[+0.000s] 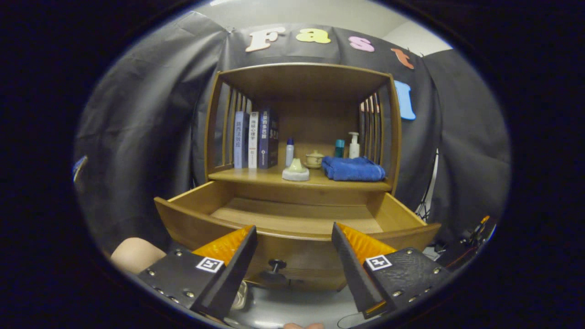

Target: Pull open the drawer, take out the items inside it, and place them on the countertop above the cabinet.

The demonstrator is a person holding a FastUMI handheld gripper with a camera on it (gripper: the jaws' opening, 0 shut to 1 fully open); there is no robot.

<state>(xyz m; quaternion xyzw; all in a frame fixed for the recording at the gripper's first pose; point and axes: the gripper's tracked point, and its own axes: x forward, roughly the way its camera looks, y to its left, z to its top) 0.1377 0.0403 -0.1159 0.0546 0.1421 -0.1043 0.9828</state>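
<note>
The wooden cabinet's drawer (297, 219) stands pulled open just ahead of my fingers, and its visible floor is bare wood. Its dark knob (276, 265) sits on the front panel, low between my fingertips. My gripper (295, 233) is open, fingers wide apart, nothing held, tips near the drawer's front rim. On the countertop (256, 177) above the drawer lie a folded blue towel (353, 168) at the right and a pale small lidded dish (295, 171) in the middle.
Further back on the countertop stand three books (255, 139), a small white bottle (289, 152), a tan teapot-like pot (314, 159), a teal bottle (339, 148) and a white pump bottle (354, 145). Slatted side walls and a wooden top enclose the shelf. A person's knee (135, 253) is at the lower left.
</note>
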